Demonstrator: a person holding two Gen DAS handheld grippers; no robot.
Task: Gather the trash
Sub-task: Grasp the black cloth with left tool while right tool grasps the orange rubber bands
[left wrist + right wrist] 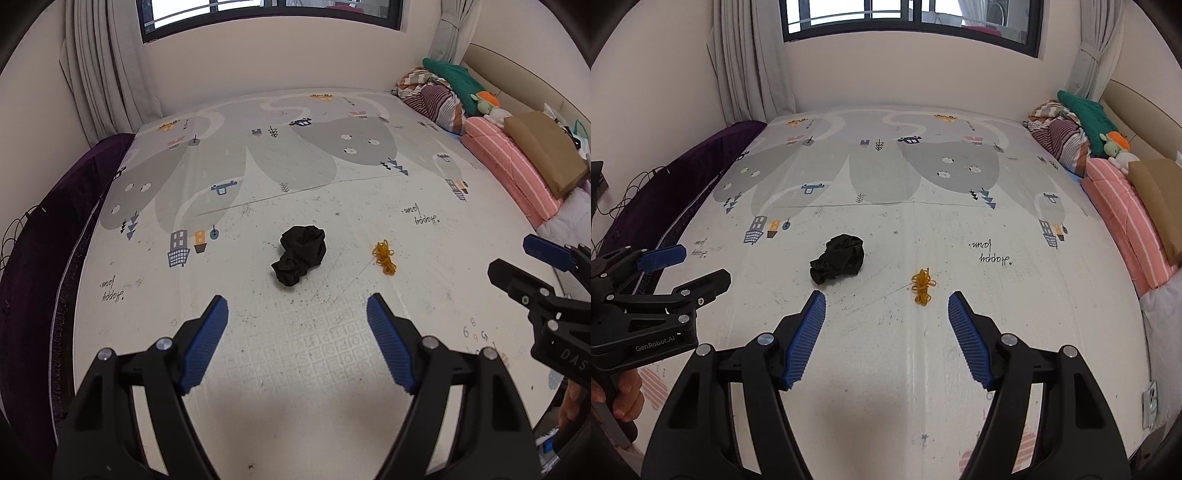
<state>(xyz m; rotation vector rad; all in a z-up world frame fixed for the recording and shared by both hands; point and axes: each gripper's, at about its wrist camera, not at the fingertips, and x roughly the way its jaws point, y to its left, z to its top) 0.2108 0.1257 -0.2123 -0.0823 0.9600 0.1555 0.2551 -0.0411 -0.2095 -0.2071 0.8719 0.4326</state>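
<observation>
A crumpled black bag (pixel 300 259) lies on the patterned play mat (pixel 258 166), just ahead of my left gripper (pixel 297 306), which is open and empty. A small bundle of yellow rubber bands (pixel 385 256) lies to its right. In the right wrist view the rubber bands (pixel 923 281) sit just ahead of my open, empty right gripper (pixel 886 301), with the black bag (pixel 839 258) further left on the mat (pixel 886 177). Each gripper shows in the other's view: the right one (pixel 513 258) and the left one (pixel 701 264), both open.
Folded blankets, a pink striped quilt (pixel 513 166), a brown paper bag (pixel 546 147) and stuffed toys line the right side. A dark purple cloth (pixel 48 229) with cables runs along the left edge. Curtains and a window wall stand at the far end.
</observation>
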